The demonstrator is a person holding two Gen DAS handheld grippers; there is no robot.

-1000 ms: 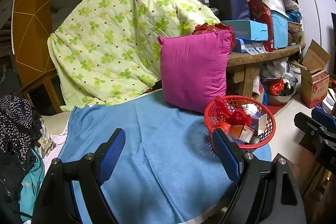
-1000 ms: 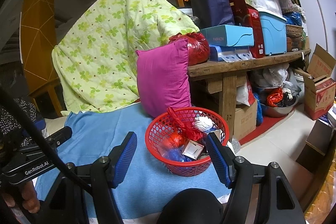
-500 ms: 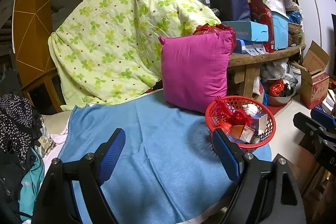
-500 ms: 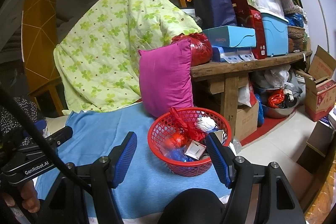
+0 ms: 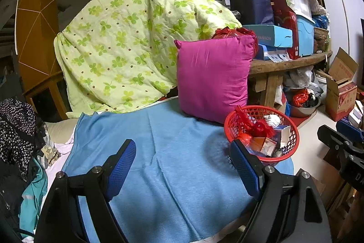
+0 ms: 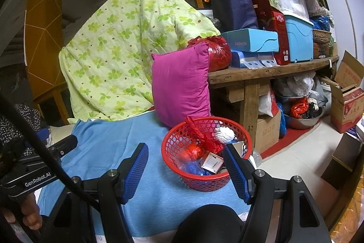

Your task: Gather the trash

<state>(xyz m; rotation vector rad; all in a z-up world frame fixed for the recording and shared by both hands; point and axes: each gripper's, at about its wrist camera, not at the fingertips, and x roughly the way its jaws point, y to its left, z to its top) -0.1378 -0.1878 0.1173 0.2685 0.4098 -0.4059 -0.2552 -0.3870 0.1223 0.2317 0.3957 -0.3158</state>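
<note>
A red mesh basket (image 6: 169,142) stands on the blue blanket (image 6: 107,147) near its right edge. It holds trash: red wrappers, a crumpled white paper (image 6: 224,135), a small box and a blue bottle. It also shows in the left wrist view (image 5: 293,149). My right gripper (image 6: 185,171) is open and empty, just in front of the basket. My left gripper (image 5: 183,169) is open and empty over the blanket, left of the basket. The blanket (image 5: 159,152) in front of it is bare.
A magenta pillow (image 5: 213,76) and a green flowered quilt (image 5: 127,42) lean behind the blanket. A wooden bench (image 6: 261,74) stacked with boxes stands at the right, clutter beneath it. Cardboard boxes (image 6: 348,97) sit on the floor. Clothes (image 5: 16,136) lie at the left.
Both grippers have shifted very slightly; the views have hardly changed. Both stay open and empty.
</note>
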